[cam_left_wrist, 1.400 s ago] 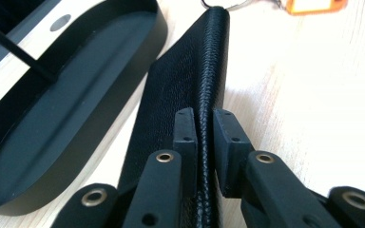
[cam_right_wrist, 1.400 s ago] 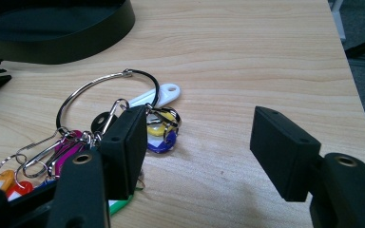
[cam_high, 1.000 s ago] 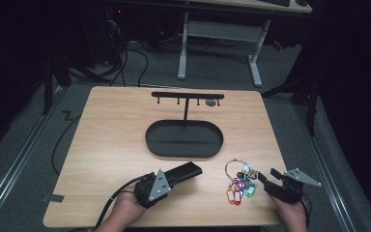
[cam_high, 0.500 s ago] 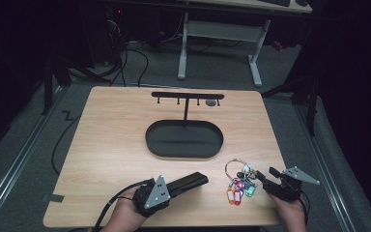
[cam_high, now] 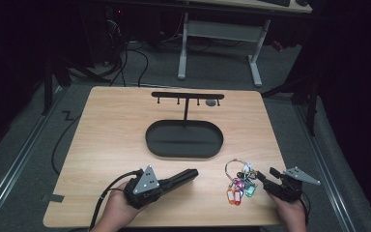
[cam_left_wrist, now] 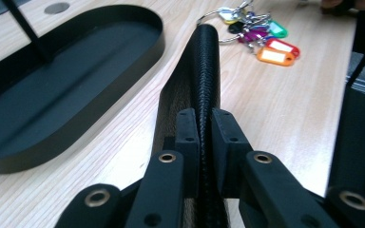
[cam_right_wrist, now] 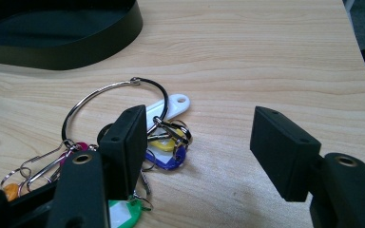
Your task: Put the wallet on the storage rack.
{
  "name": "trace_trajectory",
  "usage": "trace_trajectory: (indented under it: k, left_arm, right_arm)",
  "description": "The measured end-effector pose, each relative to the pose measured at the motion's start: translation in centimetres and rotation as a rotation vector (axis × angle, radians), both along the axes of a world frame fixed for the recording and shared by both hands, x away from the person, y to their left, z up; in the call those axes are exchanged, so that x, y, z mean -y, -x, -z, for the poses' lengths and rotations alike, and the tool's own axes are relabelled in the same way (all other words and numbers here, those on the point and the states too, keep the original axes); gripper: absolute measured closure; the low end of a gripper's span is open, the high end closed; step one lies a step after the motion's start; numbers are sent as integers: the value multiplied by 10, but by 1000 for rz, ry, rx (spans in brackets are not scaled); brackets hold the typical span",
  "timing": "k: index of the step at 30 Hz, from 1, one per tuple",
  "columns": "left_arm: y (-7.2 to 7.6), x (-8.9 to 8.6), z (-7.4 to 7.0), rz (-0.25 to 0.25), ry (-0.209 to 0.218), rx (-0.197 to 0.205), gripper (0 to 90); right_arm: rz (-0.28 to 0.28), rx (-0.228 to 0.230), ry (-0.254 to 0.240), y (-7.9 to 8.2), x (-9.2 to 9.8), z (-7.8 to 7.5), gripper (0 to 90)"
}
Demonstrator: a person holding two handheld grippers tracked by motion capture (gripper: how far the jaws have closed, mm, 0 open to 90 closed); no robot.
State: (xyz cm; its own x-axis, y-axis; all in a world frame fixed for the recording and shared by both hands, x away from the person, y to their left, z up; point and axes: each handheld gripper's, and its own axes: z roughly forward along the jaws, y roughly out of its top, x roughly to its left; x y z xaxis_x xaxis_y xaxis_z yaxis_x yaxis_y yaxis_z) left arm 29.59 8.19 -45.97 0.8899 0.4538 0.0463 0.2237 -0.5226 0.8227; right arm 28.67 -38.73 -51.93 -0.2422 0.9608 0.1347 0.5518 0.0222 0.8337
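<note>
left claw (cam_left_wrist: pixel 204 142) clamped tight on the black wallet (cam_high: pixel 176 178), lifted edge-up off the worktop (cam_high: pixel 116 140) | wallet's long axis runs out toward the key bunch (cam_high: pixel 241 182), tray (cam_high: pixel 183 139) off to its far left | right claw (cam_right_wrist: pixel 195 142) wide open, holding nothing, one jaw over the keys

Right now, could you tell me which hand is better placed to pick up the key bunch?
Right: its tongs stand open beside the key bunch, while the left tongs are shut on a black wallet.
</note>
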Motion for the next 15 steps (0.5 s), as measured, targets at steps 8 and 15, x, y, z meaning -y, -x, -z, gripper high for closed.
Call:
trace_trajectory:
  k: [8,15]
  left_arm:
    - [-8,-9,4,-40,46,-7,804]
    - [-12,-14,7,-68,70,-1,778]
  right_arm:
    - [-1,-2,4,-1,0,1,378]
    - [1,-11,4,-1,0,1,380]
